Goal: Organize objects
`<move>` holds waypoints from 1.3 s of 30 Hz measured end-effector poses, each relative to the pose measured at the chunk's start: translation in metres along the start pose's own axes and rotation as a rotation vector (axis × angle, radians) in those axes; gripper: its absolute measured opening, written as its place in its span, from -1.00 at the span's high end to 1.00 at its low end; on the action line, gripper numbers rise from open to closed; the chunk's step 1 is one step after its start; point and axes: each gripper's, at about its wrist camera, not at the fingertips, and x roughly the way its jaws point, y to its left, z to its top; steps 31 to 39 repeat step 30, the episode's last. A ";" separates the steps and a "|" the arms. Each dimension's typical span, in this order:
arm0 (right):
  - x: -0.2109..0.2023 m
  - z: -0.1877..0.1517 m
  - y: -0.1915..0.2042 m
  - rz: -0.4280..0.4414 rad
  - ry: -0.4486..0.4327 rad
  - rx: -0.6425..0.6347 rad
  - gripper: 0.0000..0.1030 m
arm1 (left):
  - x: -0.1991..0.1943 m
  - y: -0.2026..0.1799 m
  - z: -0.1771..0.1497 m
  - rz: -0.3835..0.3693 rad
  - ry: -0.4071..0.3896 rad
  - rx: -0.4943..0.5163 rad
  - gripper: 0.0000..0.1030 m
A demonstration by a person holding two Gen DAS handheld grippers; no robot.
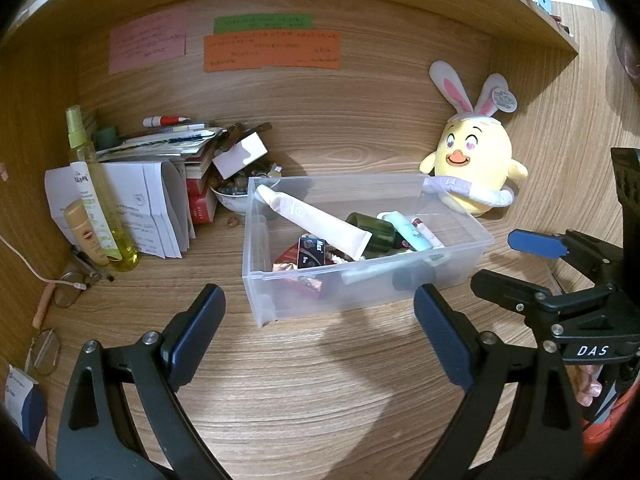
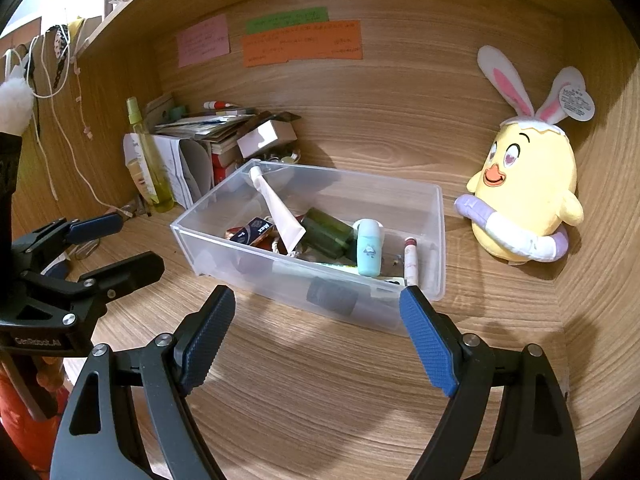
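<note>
A clear plastic bin (image 1: 360, 296) (image 2: 224, 204) sits on the wooden desk in front of both grippers. Inside lie a white tube (image 1: 316, 216) (image 2: 276, 208), a dark green bottle (image 1: 374, 232) (image 2: 326, 232), a small mint bottle (image 1: 408, 230) (image 2: 369, 250), a slim pinkish stick (image 2: 410, 262) and a dark packet (image 1: 312, 252) (image 2: 252, 232). My left gripper (image 1: 320, 332) (image 2: 116, 244) stands open just short of the bin's near wall, nothing between its fingers. My right gripper (image 2: 318, 328) (image 1: 508, 260) is open too, close to the bin's near right corner, holding nothing.
A yellow chick plush with bunny ears (image 1: 474, 160) (image 2: 524, 200) stands right of the bin. At the back left are a yellow-green spray bottle (image 1: 92, 196) (image 2: 148, 160), folded papers (image 1: 148, 208), stacked books, a small bowl (image 1: 234, 196) and glasses (image 1: 70, 286). Coloured notes (image 1: 272, 50) hang on the back wall.
</note>
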 end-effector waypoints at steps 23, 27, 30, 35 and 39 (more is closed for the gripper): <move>0.005 0.000 -0.003 0.001 0.009 0.004 -0.60 | 0.006 -0.003 0.000 -0.035 0.010 0.010 -0.92; 0.007 -0.001 -0.003 0.004 0.013 0.006 -0.60 | 0.007 -0.001 -0.001 -0.044 0.019 -0.006 -0.93; 0.008 -0.001 -0.003 0.007 0.012 0.006 -0.60 | 0.008 0.000 -0.001 -0.044 0.025 -0.010 -0.94; 0.008 -0.001 -0.003 0.007 0.012 0.006 -0.60 | 0.008 0.000 -0.001 -0.044 0.025 -0.010 -0.94; 0.008 -0.001 -0.003 0.007 0.012 0.006 -0.60 | 0.008 0.000 -0.001 -0.044 0.025 -0.010 -0.94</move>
